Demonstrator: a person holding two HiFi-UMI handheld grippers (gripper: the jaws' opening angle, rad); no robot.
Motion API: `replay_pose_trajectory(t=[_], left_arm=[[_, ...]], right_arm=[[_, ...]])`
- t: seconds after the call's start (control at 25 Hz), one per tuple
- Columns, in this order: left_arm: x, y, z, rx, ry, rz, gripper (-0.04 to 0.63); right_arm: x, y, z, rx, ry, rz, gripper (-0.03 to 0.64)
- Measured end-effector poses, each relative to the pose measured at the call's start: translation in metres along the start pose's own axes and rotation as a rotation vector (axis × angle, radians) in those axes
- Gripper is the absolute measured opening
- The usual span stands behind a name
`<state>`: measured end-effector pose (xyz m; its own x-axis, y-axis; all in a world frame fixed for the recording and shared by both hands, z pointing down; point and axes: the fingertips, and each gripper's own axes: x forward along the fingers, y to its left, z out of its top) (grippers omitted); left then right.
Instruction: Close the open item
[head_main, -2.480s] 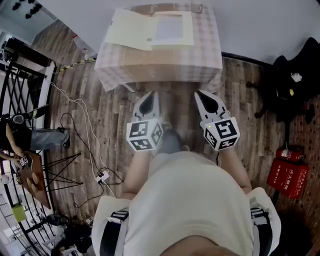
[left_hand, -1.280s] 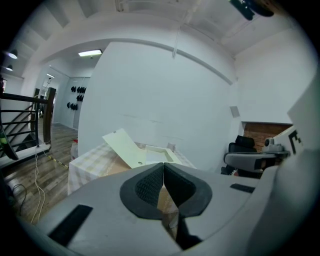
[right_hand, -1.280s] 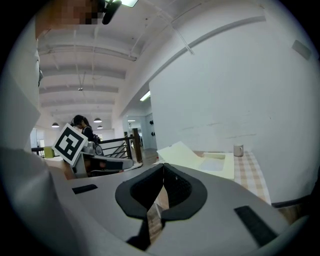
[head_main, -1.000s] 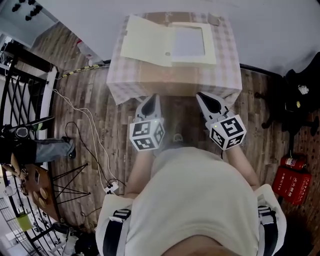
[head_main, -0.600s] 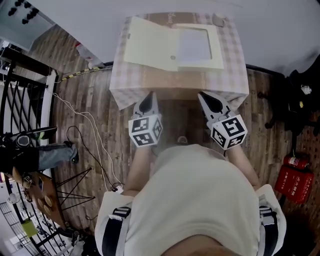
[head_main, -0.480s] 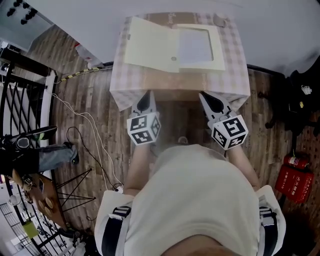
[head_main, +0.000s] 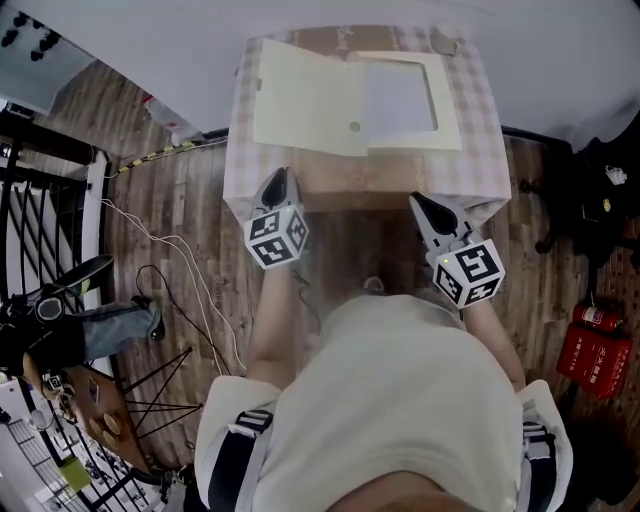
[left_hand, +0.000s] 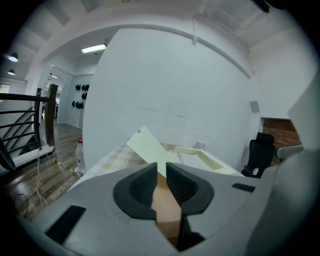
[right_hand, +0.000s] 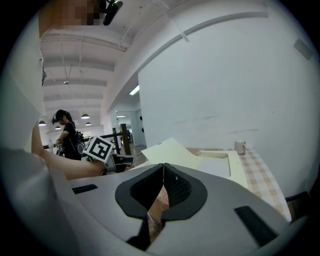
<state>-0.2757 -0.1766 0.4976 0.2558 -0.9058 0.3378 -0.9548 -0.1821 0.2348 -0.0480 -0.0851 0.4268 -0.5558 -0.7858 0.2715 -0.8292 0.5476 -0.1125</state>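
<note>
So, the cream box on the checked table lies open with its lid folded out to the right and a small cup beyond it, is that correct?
Not quite: the lid of the box is folded out to the left, not the right, as the head view shows. The rest holds: the box lies open on the checked table, with the small cup beyond it.

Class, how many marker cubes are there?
2: one cube on the left gripper, its empty jaws just opening, by the table; another on the right gripper, nearer the person.
</note>
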Motion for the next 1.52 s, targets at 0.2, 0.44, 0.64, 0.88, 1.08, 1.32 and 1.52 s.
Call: replay_pose_trajectory(t=[0.2, 0.44, 0.64, 0.88, 1.08, 1.32, 1.52], left_arm=[[0.032, 0.017, 0.0, 0.038, 0.023, -0.007, 0.138], [0.067, 0.039, -0.003, -0.014, 0.053, 0.01, 0.199], [0.077, 0.05, 0.008, -0.041, 0.017, 0.062, 0.197], [0.075, 0.04, 0.028, -0.018, -0.035, 0.085, 0.084], [0.071, 0.016, 0.043, -0.002, -0.068, 0.08, 0.046], [0.067, -0.035, 0.07, 0.025, -0.132, 0.026, 0.02], [0.069, -0.094, 0.086, 0.135, -0.151, -0.042, 0.018]], right_arm=[[0.005, -0.003, -0.008, 0.009, 0.031, -0.018, 0.0], [0.006, -0.006, -0.014, 0.0, 0.069, -0.021, 0.0], [0.009, -0.009, -0.013, -0.014, 0.074, -0.006, 0.0], [0.013, -0.02, -0.01, -0.017, 0.06, 0.028, 0.0], [0.018, -0.036, -0.004, -0.02, 0.041, 0.057, 0.001], [0.024, -0.068, 0.013, -0.022, 0.005, 0.084, 0.0], [0.03, -0.099, 0.028, -0.019, -0.023, 0.098, 0.0]])
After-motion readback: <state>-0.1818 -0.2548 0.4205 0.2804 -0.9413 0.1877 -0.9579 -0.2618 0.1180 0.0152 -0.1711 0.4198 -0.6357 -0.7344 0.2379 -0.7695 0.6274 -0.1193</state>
